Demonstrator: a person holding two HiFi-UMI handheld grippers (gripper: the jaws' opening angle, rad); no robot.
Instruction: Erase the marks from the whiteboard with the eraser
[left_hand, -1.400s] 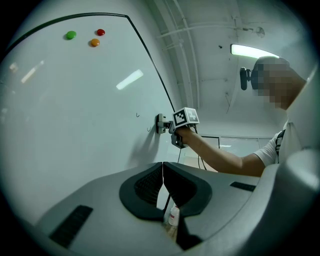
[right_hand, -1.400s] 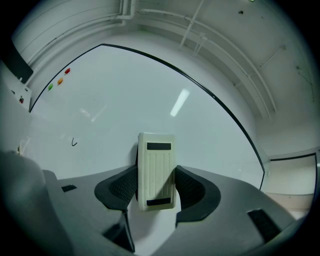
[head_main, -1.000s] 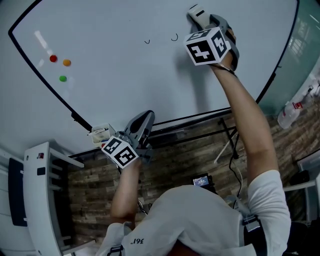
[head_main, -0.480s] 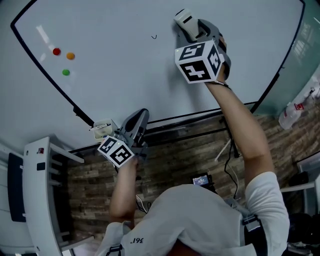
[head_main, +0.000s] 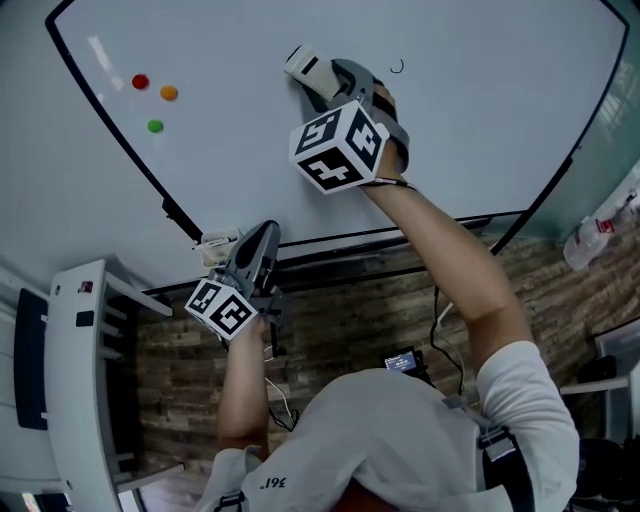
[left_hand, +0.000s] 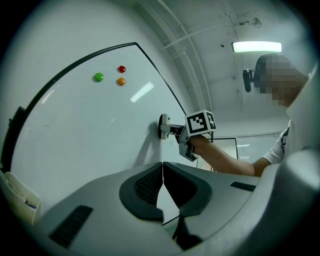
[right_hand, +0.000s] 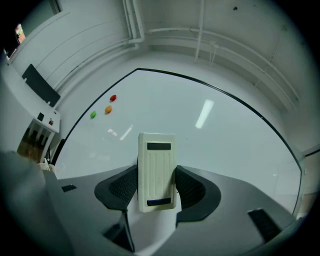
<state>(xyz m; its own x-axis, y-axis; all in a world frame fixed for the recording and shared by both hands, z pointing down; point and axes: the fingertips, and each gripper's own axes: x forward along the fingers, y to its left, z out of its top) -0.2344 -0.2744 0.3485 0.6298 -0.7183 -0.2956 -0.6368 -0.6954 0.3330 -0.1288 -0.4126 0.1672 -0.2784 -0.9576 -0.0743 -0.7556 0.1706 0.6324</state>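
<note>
Fingers (left_hand: 145, 182) of the left gripper (head_main: 266, 235) are pressed together on nothing, by the whiteboard's (head_main: 480, 130) bottom edge. The right gripper (head_main: 322, 78) clamps the eraser (head_main: 306, 67), held against the board well above that edge. A small mark (head_main: 397, 67) sits to its right, so sweep that way, flat and with even pressure. Three magnets (head_main: 168, 93) near the left edge and a small box (head_main: 218, 242) at the bottom edge look clear of that path.

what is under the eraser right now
The eraser lies against the whiteboard; the patch beneath is covered, so marks there can't be seen. One small mark shows nearby.
</note>
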